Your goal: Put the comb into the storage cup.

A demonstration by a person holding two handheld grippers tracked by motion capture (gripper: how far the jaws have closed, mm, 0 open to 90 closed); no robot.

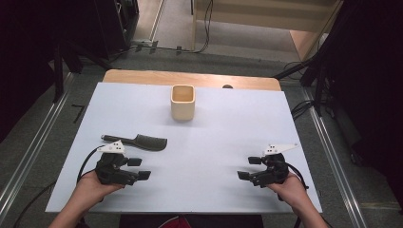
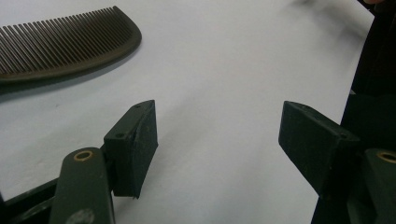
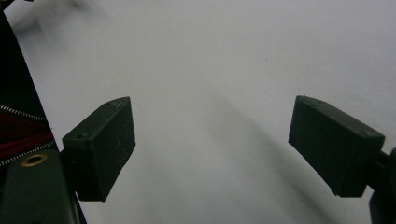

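now the dark comb (image 1: 142,141) lies left-to-right in the left-centre of the high view, just above the left gripper (image 1: 139,168), jaws spread and empty, while the right gripper (image 1: 249,167) waits released, well apart.

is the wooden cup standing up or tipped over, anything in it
Upright. The wooden cup stands on its base on the white table, square mouth facing up. The inside that shows in the high view looks empty.

A lab-like recording room: white table (image 1: 214,142) between floor rails (image 1: 28,156), loose cables (image 1: 304,107), dark stands.
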